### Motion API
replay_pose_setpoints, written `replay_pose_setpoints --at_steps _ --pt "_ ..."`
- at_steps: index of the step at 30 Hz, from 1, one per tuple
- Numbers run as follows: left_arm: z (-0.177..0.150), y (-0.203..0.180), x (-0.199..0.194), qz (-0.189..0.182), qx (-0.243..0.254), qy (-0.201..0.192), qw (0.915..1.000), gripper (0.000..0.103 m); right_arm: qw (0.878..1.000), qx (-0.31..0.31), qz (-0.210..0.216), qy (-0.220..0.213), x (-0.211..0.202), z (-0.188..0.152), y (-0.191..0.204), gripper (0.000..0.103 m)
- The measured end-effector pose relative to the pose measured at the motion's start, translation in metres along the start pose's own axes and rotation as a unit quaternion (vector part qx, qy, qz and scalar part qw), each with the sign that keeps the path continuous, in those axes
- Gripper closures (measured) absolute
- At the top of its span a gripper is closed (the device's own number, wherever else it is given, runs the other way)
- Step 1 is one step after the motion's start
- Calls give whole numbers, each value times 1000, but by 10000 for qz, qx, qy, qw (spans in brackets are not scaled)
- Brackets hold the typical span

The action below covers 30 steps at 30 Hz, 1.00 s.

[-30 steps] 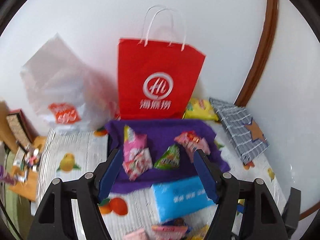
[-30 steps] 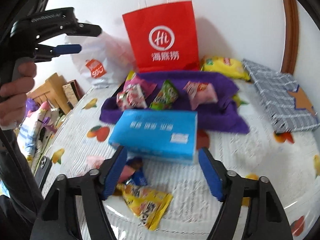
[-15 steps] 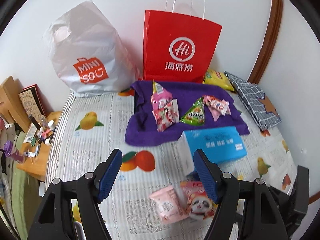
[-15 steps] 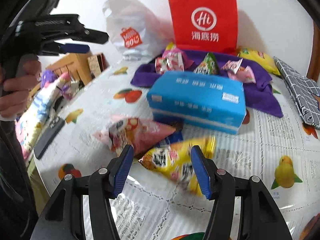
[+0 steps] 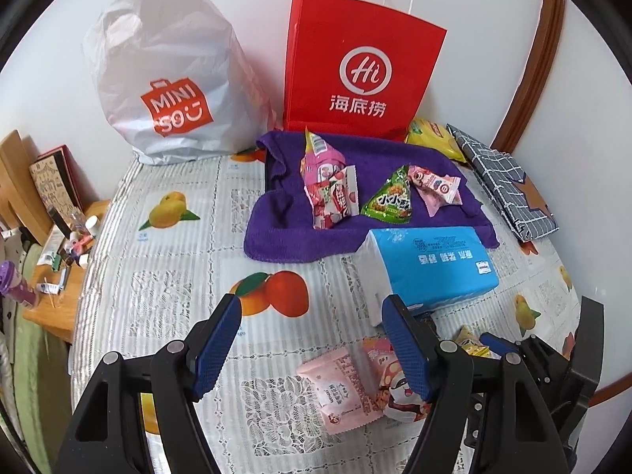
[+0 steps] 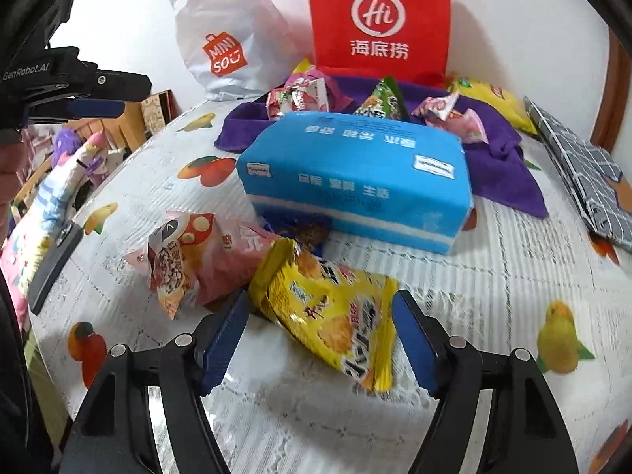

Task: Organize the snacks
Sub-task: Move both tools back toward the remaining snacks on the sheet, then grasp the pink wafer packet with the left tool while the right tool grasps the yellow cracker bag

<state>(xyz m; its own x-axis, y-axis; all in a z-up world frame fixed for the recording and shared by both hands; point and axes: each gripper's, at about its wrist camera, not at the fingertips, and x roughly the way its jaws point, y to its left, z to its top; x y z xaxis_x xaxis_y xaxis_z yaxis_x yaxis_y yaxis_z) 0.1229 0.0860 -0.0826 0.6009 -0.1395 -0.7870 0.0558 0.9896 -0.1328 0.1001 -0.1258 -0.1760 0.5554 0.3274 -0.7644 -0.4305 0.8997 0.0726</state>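
Between the right tool's [image 6: 320,339] just-widened jaws lies a crinkled yellow snack packet [image 6: 331,312], seemingly ungripped; left tool [image 5: 312,347] open, empty.

Both black grippers [image 5: 312,341] [image 6: 320,335] carry blue textured pads and silver screws.

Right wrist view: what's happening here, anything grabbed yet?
Nothing grabbed yet. A person holds a gripper in each hand over a table of snacks. The right gripper has just been opening its jaws and straddles the yellow snack bag, pads not pressing on it. The left gripper hangs open and empty near the pink snack packets. Several snacks already lie on the purple towel behind the blue tissue pack.
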Motion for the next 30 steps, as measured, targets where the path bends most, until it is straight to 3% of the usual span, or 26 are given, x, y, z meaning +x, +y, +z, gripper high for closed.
replay_pose_setpoints --at_steps 7,19,21,28,30 --pt "-7 3 15 -45 39 83 9999 31 9992 -262 -230 173 24 2 5 24" --pt "-43 6 54 -167 -132 708 9973 31 9980 162 -604 -128 3 -8 -32 31" --pt "-50 3 59 -181 -113 819 9964 31 9969 290 -723 -148 -1 -10 -42 41" --pt "-66 -15 74 -60 119 1111 9937 33 9926 764 -922 -181 -11 -20 -71 48" --pt "-69 -22 73 84 213 1013 9946 34 9924 797 -919 -191 -11 -22 -73 48"
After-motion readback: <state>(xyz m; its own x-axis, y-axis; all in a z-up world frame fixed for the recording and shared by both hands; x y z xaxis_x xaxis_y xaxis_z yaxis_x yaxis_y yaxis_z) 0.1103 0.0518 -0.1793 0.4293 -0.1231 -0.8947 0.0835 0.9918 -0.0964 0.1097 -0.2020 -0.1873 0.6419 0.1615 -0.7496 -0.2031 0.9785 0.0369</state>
